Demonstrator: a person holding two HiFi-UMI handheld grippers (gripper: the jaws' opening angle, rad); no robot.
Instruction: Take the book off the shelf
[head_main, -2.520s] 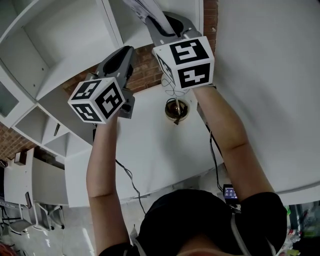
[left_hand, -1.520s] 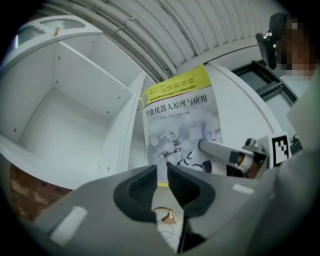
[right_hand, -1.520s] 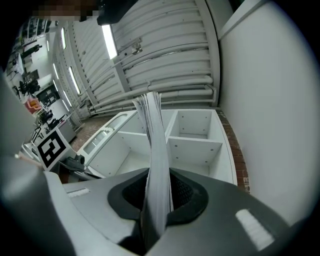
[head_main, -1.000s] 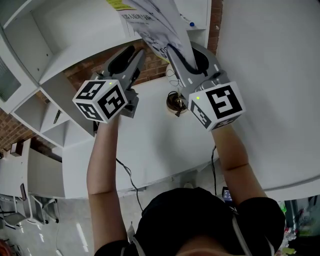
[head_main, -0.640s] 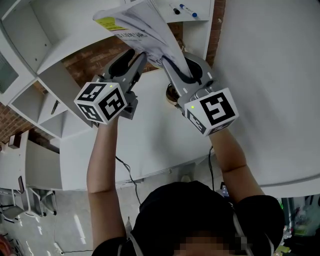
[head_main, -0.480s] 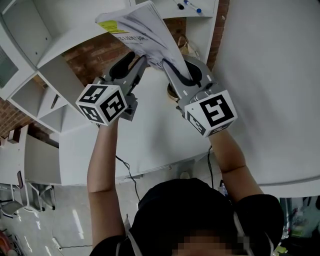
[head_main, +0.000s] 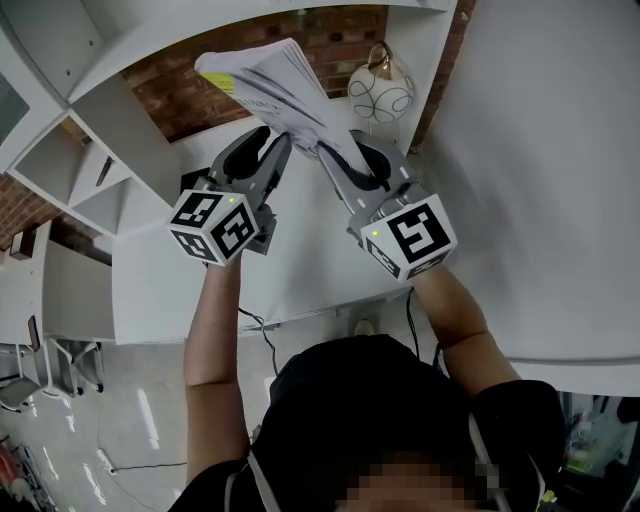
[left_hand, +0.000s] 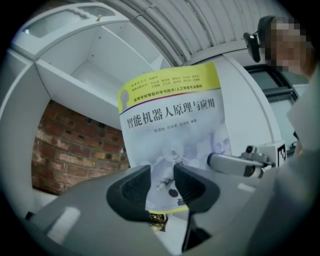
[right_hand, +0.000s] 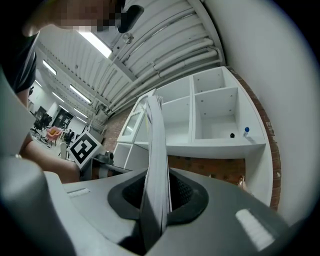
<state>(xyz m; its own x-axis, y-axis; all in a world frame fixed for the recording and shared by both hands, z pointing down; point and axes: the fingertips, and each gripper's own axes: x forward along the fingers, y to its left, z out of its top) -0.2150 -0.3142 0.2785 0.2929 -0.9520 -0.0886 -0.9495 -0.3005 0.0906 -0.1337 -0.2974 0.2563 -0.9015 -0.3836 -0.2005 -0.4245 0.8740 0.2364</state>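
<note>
White-paged book (head_main: 272, 82) is dropping from the frame's top toward its middle, clear of the shelf (head_main: 140, 50), with the right gripper (head_main: 338, 162) pinching it edge-on. The left gripper (head_main: 272, 152) is hovering alongside at centre-left, its wide jaws just narrowing slightly and clasping nothing. Removal is looking nearly done.

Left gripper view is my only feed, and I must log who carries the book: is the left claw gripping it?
Observer: No. The right gripper view shows the book edge-on, clamped in the right claw.
Operator: Where is the left claw, then?
Observer: In the head view, the left claw sits beside the book's lower left edge. Its jaws are apart, having just closed slightly, with nothing between them.
Operator: Anything behind the book?
Observer: A round white ornament stands just beyond it.
</note>
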